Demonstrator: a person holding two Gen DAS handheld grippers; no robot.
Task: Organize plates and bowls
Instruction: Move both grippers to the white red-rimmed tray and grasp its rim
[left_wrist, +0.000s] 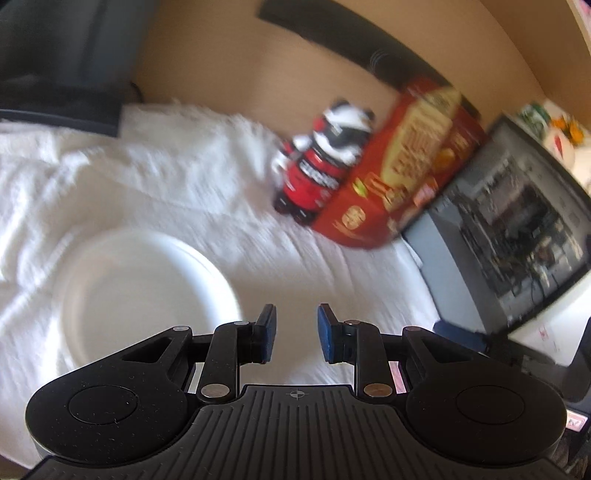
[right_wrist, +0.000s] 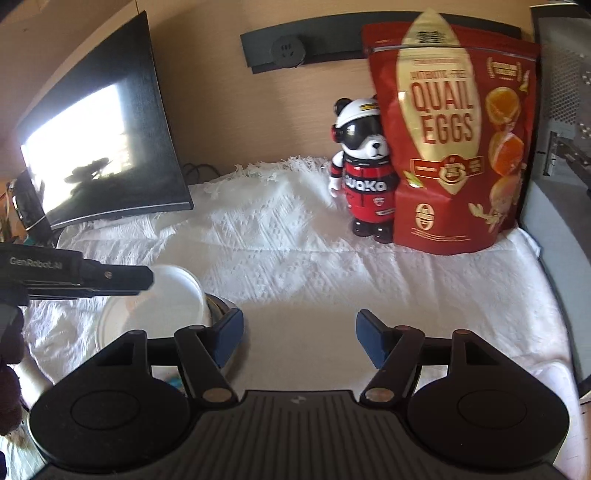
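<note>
In the left wrist view a white plate lies flat on the white cloth, just left of my left gripper. Its blue pads stand a little apart with nothing between them. In the right wrist view a white dish sits on a wider white plate at the lower left, and a shiny metal bowl peeks out behind it. The left gripper reaches in from the left edge over that white dish. My right gripper is open over bare cloth, its left finger in front of the metal bowl.
A panda figure and a red quail eggs bag stand at the back by the wall. A dark monitor leans at the left and a grey computer case stands at the right. A white textured cloth covers the table.
</note>
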